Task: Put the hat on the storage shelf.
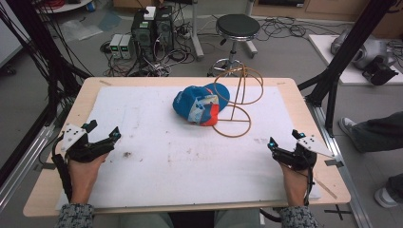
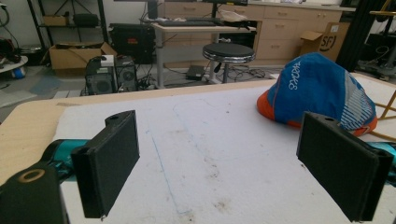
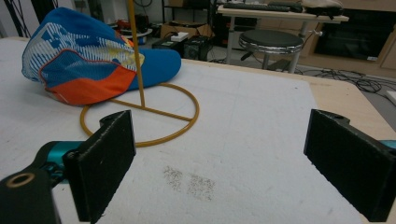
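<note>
A blue, orange and white cap [image 1: 199,104] lies at the back middle of the white mat, leaning against a gold wire stand [image 1: 237,102] with a ring base and hooped top. My left gripper [image 1: 103,129] rests at the mat's left edge, open, nothing between its jaws. My right gripper [image 1: 283,138] rests at the right edge, also open and empty. In the left gripper view the cap [image 2: 322,91] sits ahead to the right of my open left gripper [image 2: 224,140]. In the right gripper view the cap [image 3: 84,60] and the stand's ring [image 3: 194,112] lie ahead to the left of my open right gripper [image 3: 224,135].
A white mat [image 1: 157,156] covers most of the wooden table [image 1: 52,185]. Behind the table stand a black stool [image 1: 237,26] and computer towers [image 1: 152,28] amid cables. Black frame posts [image 1: 332,80] flank the table. A person's shoe [image 1: 349,126] shows at the right.
</note>
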A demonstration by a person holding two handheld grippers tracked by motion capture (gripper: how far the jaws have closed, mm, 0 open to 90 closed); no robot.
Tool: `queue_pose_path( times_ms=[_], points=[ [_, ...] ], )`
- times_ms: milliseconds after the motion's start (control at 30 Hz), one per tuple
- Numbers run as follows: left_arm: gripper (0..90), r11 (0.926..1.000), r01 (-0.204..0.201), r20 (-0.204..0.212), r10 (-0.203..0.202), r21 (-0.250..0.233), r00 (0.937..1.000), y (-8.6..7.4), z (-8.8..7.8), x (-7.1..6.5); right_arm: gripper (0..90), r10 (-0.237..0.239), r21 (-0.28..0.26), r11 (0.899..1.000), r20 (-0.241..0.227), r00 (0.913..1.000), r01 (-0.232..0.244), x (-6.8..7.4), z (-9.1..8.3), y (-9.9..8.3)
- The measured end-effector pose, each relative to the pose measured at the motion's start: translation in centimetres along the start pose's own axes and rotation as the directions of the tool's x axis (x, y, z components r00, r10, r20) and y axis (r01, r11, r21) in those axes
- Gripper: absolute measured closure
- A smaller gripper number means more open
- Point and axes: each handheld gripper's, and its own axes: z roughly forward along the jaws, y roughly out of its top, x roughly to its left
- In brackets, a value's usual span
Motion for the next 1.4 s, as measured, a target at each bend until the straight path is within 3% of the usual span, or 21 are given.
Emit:
queue_pose_path(
  times_ms=[300, 800, 1100, 1400],
  points=[
    [13.5, 0.9999, -0.009, -0.018, 0.009, 0.014, 0.9998, 0.1, 0.0, 0.3, 8.0, -0.019, 0.004, 1.000, -0.014, 0.9997, 0.020, 0.3, 0.1, -0.1],
    [13.9, 0.9996, -0.014, -0.006, 0.014, 0.024, 0.9999, 0.2, -0.1, 0.1, 8.1, -0.048, 0.004, 0.999, -0.016, 0.9987, 0.048, 0.6, 0.3, 0.1],
    [14.0, 0.9991, -0.023, 0.015, 0.023, 0.037, 0.9996, 0.1, 0.6, -0.4, 8.1, -0.039, 0.006, 0.999, -0.018, 0.9991, 0.039, 0.4, 0.0, -0.1],
    [14.4, 0.9986, -0.038, 0.057, 0.035, 0.037, 0.9977, 1.1, 1.9, -1.9, 8.1, -0.030, 0.003, 1.000, -0.017, 0.9994, 0.030, 0.3, -0.4, -0.2]
  ],
)
